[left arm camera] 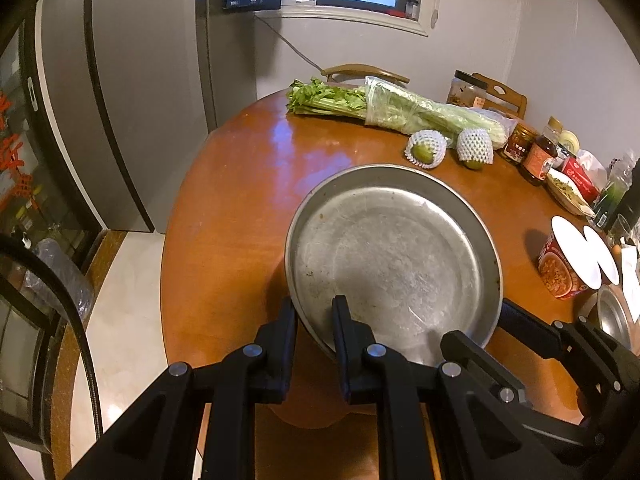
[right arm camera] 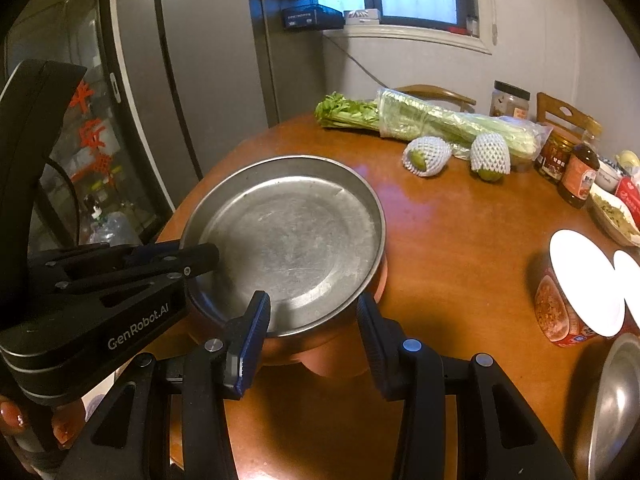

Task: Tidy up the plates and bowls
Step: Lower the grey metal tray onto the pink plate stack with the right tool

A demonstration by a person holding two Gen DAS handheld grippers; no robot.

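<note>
Two black hand-held grippers are angling downward toward a round, glossy brown wooden surface (left arm camera: 240,200), each gripping the near rim of one wide, shallow metal plate (left arm camera: 392,260). The left hand-held gripper (left arm camera: 314,320) is closing tightly on the plate's left near rim, one finger outside the wall and one inside. The right hand-held gripper (right arm camera: 312,316) is standing partly apart, its ribbed left pad pressing over the rim from inside and its right pad sitting against the outer wall; whether both pads are pressing firmly is hard to tell. In the right wrist view, fingertips of a person's hand (right arm camera: 16,420) are showing at the lower left, wrapping the left tool's body.

The plate is hanging slightly tilted just above the surface, near its front left edge, casting a shadow below. Bare wood is lying open to the left of and beyond the plate.

The plate is dull, scratched steel with a flat floor and a low sloping wall. Farther back, a bunch of celery (left arm camera: 392,108) is lying partly in clear plastic, beside two green fruits in white foam netting (left arm camera: 426,148). Jars and bottles (left arm camera: 536,156) are crowding the right edge. A paper noodle cup (left arm camera: 560,268) with a white lid is standing to the right, and another steel dish (right arm camera: 616,408) is sitting at the near right.
</note>
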